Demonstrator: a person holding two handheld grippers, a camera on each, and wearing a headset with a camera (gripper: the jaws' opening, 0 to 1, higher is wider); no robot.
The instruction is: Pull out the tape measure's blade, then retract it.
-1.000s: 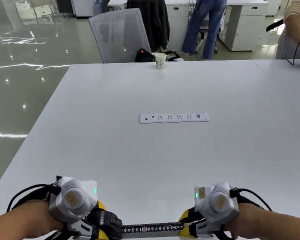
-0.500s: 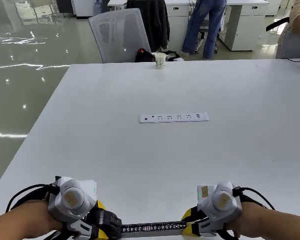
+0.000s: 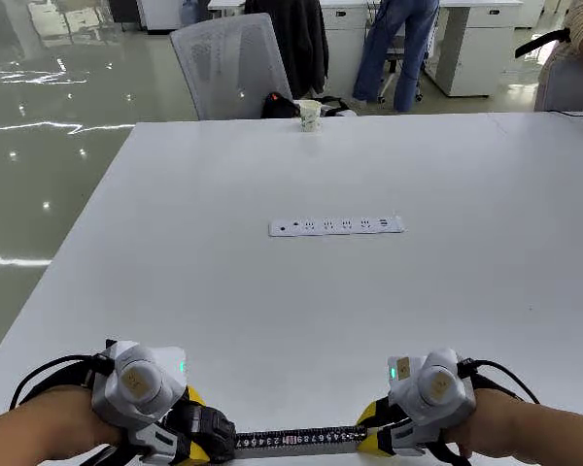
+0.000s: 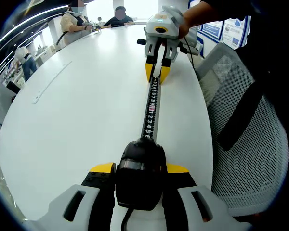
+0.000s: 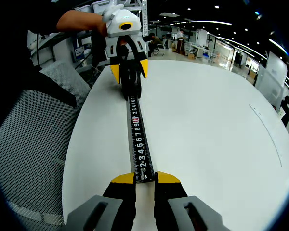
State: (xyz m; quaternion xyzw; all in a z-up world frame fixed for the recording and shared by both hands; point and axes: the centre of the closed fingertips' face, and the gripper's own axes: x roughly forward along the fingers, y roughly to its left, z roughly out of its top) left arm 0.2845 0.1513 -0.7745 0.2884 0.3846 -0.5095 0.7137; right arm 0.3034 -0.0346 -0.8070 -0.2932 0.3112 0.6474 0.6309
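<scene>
Pulling out is the step in hand: the left hand-held gripper [image 4: 139,169] is clamped on the tape measure's black case [image 5: 131,83]. The right hand-held gripper [image 5: 145,179] pinches the tip of the blade [image 5: 137,139], which runs straight between them, low over the near edge of the white worktop [image 3: 321,311]. With a good stretch of numbers showing, the draw looks about done. The next move probably calls for walking the pinched tip back toward the case, slowly against the spring.

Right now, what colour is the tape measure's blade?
The blade is black with white numerals, clearest in the right gripper view.
</scene>
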